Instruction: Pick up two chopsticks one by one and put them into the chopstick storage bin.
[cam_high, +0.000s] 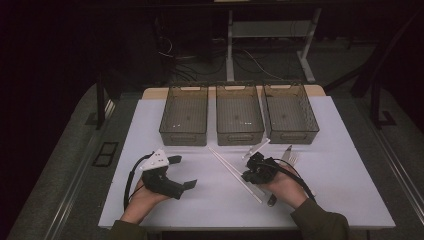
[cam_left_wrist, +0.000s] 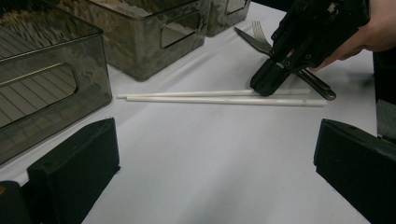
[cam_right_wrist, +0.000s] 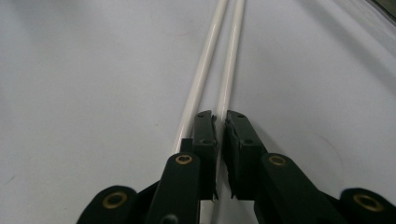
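Observation:
Two long white chopsticks lie side by side on the white table, running diagonally from the bins toward the front. My right gripper is down on their near part. In the right gripper view its jaws stand almost together with one chopstick pinched between them, while the other chopstick passes just outside the left jaw. The left gripper view shows the same black tip planted on the pair. My left gripper rests at the front left, jaws wide apart with nothing between them.
Three grey see-through bins stand in a row at the back of the table. A metal fork and knife lie just right of my right hand, and a white utensil sits near the middle bin.

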